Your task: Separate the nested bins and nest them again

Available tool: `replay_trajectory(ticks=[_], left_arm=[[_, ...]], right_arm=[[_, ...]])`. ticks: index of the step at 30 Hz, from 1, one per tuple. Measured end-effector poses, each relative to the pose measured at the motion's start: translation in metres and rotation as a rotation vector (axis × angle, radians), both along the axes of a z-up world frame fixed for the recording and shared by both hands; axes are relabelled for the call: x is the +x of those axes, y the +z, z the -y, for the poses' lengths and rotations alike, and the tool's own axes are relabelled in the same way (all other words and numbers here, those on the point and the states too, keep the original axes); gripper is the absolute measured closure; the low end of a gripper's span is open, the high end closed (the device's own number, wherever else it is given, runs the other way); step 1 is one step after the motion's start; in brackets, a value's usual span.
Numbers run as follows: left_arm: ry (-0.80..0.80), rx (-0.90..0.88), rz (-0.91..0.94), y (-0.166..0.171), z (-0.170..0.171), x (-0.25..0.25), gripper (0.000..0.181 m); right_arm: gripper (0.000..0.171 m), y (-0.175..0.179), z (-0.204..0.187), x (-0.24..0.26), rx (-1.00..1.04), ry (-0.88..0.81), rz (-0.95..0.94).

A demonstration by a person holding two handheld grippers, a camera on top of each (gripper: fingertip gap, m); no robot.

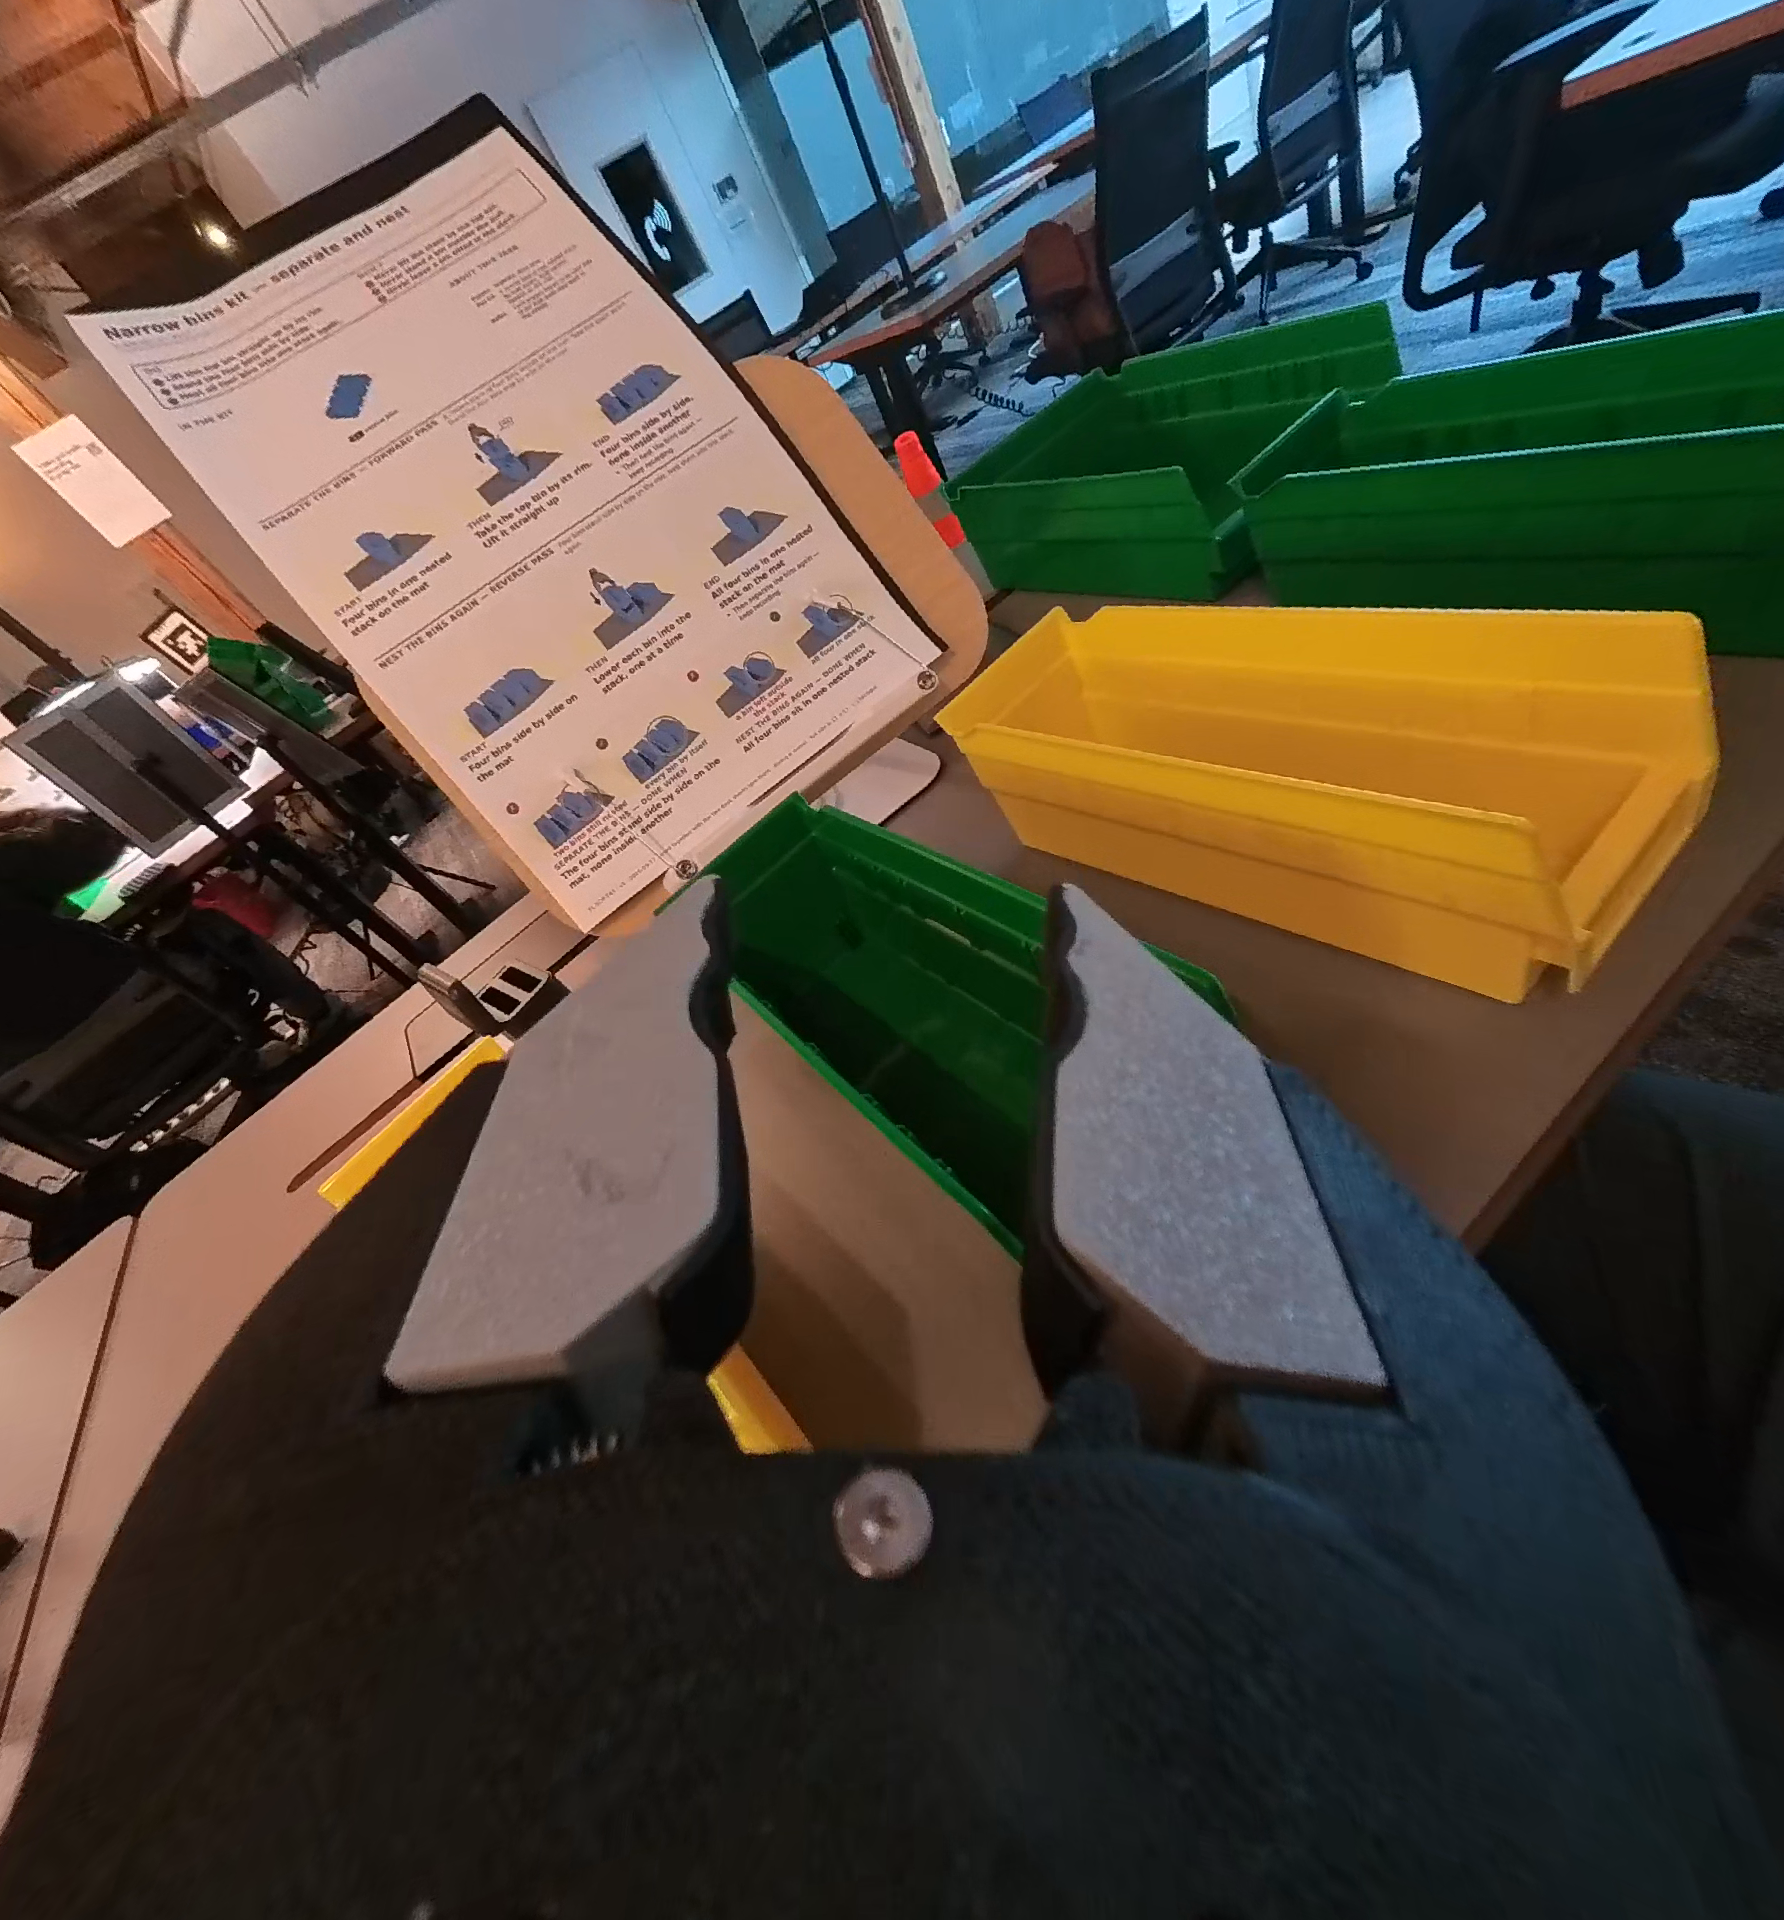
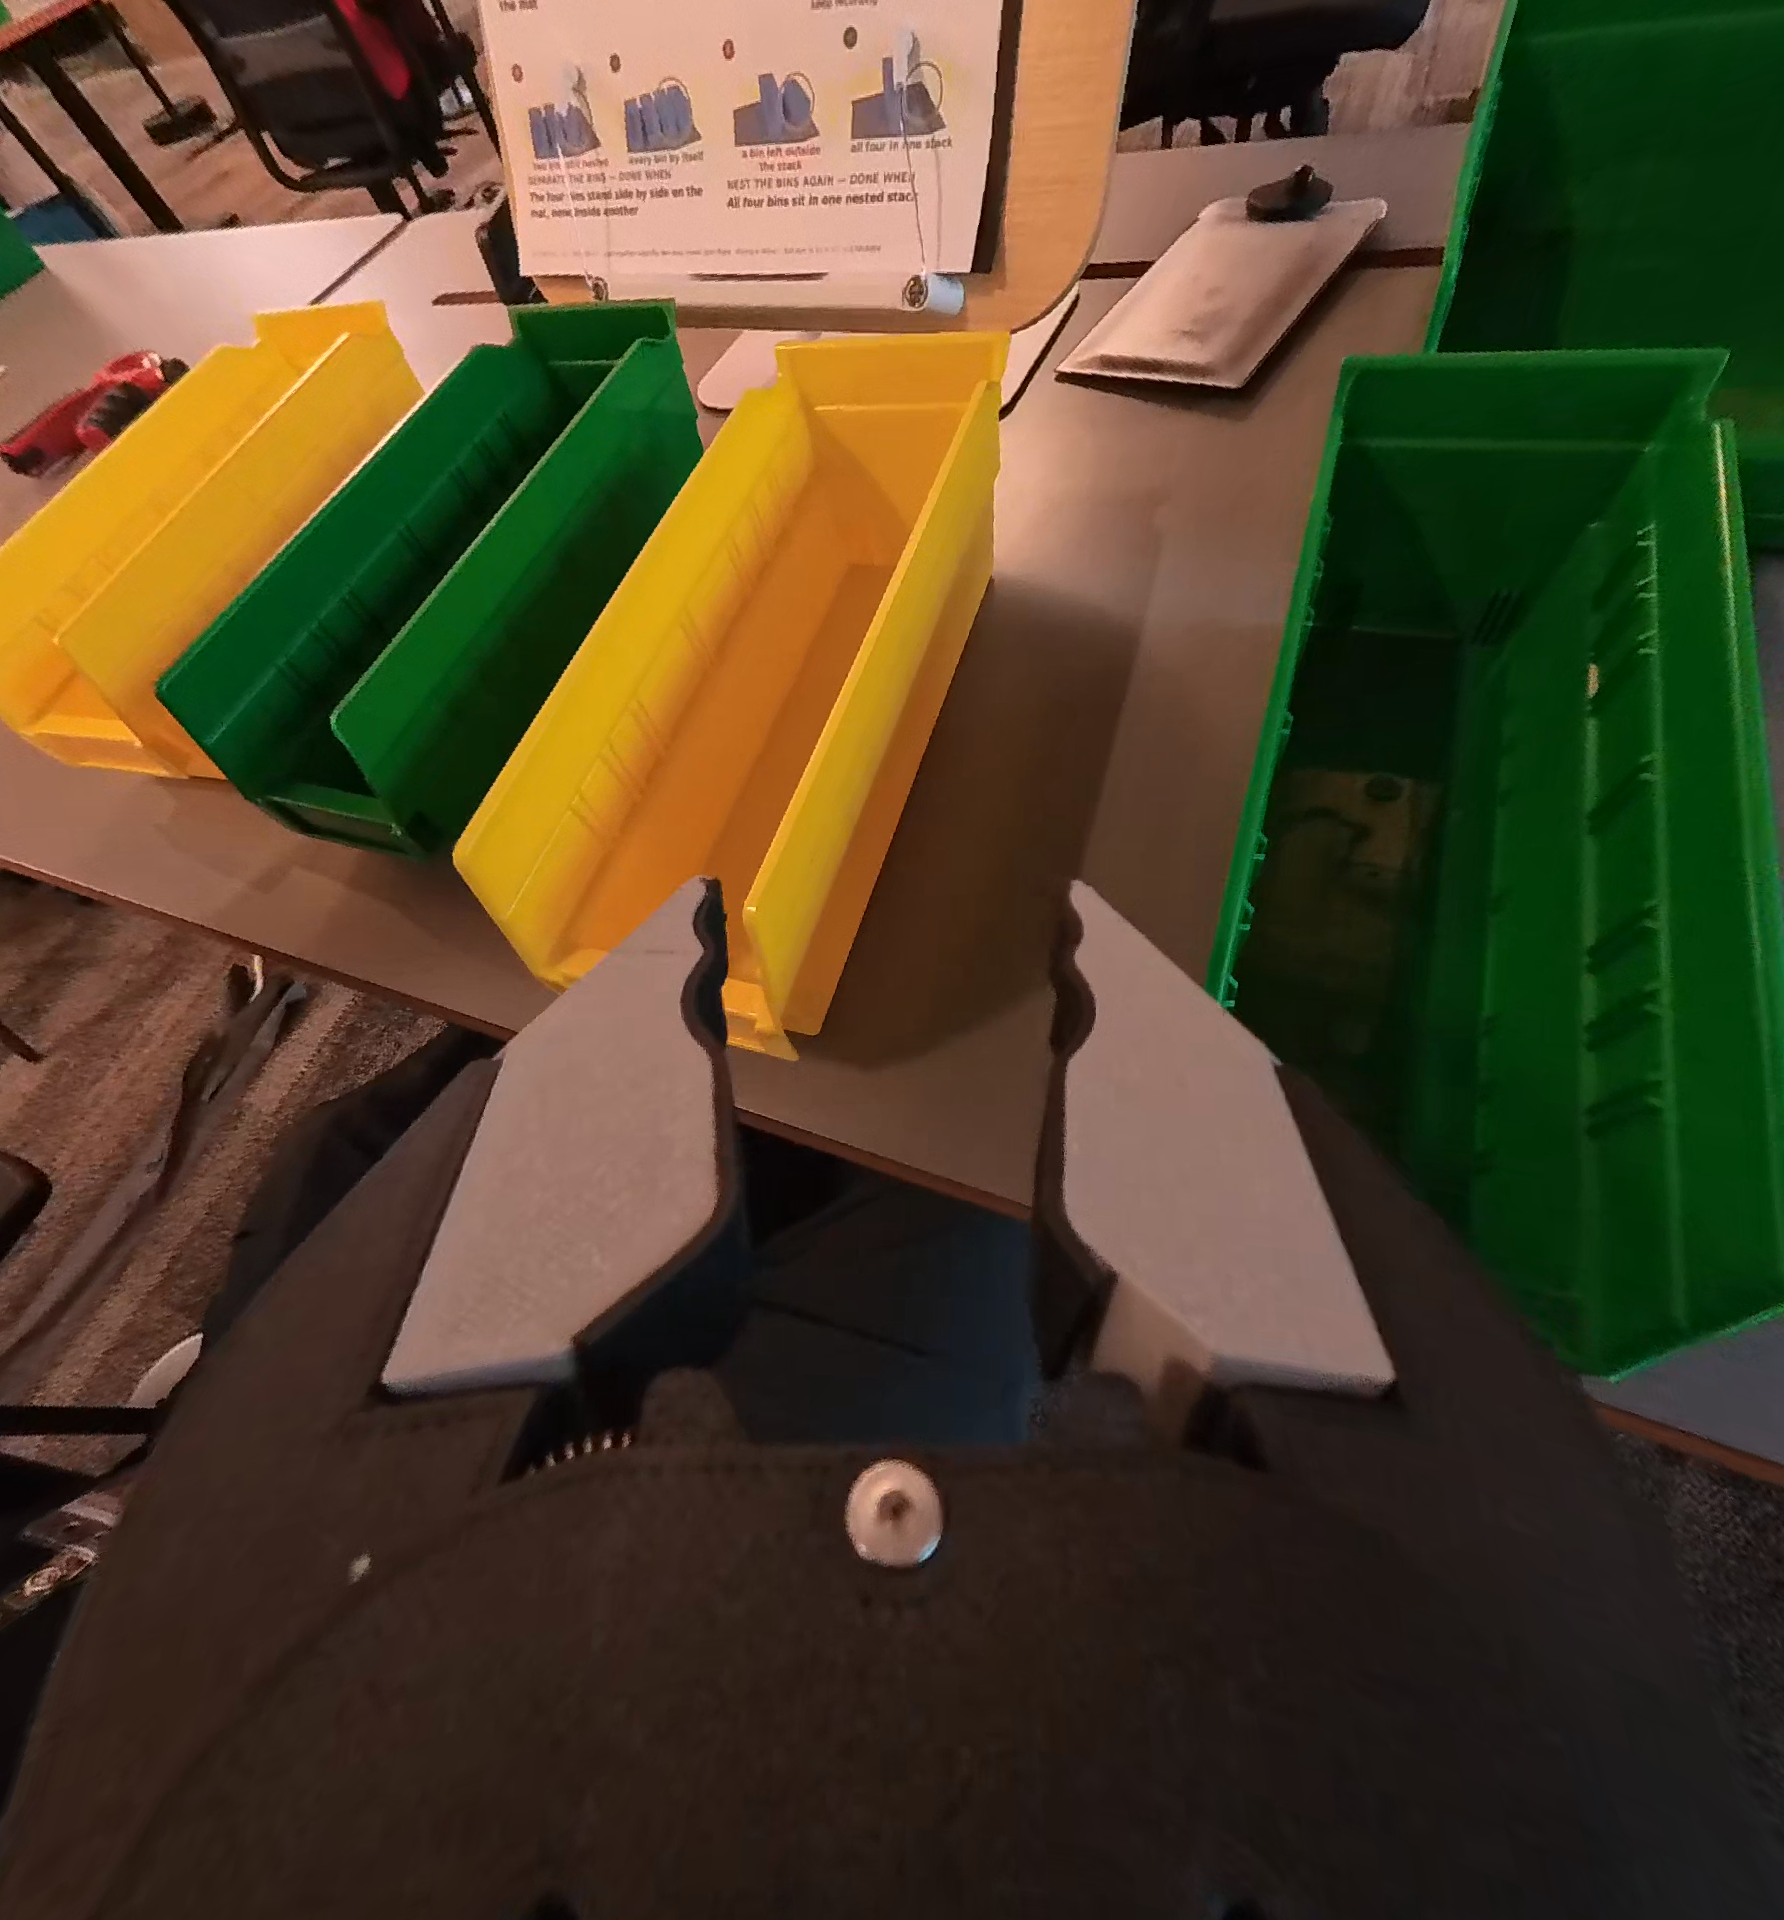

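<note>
In the right wrist view, bins stand in a row on the table: a yellow bin (image 2: 171,540), a dark green bin (image 2: 431,582), a second yellow bin (image 2: 753,675), and, set apart to the right, a bright green bin (image 2: 1511,831). None is inside another. My right gripper (image 2: 888,935) is open and empty over the table's front edge, its left fingertip by the near right corner of the second yellow bin. My left gripper (image 1: 888,935) is open and empty, hovering over the side wall of the green bin (image 1: 898,997). A yellow bin (image 1: 1335,790) lies to its right.
An instruction board (image 1: 514,499) stands at the back of the table (image 2: 1075,675). More green bins (image 1: 1490,488) sit at the far right. A grey flat plate (image 2: 1220,291) lies behind the bins. A red tool (image 2: 88,405) lies at the far left. Office chairs stand beyond.
</note>
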State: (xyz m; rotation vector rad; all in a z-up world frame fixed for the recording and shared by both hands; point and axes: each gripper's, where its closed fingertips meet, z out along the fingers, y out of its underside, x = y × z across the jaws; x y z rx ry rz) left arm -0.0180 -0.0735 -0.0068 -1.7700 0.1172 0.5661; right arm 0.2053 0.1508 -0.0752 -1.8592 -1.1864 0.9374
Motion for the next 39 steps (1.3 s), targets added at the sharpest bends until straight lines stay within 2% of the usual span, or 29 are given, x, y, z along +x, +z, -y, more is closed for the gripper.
replay_trajectory(ticks=[8,14,18,22,27,35,39], left_arm=[[0.007,-0.031,0.045,-0.009,-0.002,-0.004,0.122],[0.006,-0.176,0.084,-0.047,-0.012,-0.009,0.113],[-0.072,-0.310,0.035,-0.075,-0.020,0.003,0.110],[-0.190,-0.384,-0.112,-0.088,-0.022,0.028,0.116],[-0.221,-0.477,-0.140,-0.110,-0.026,0.039,0.115],[-0.201,-0.714,-0.175,-0.165,-0.022,0.027,0.126],[-0.189,-0.788,-0.207,-0.185,-0.023,0.020,0.143]], right_arm=[[0.112,-0.004,0.007,0.000,-0.023,0.031,0.027],[0.112,-0.007,0.010,-0.002,-0.020,0.041,0.044],[0.112,-0.007,0.009,-0.002,-0.015,0.035,0.045],[0.112,-0.007,0.009,-0.002,-0.017,0.042,0.043],[0.106,-0.005,0.019,-0.007,0.004,0.090,0.036],[0.105,-0.007,0.019,-0.008,0.042,0.075,0.061],[0.106,-0.007,0.016,-0.007,0.037,0.061,0.061]])
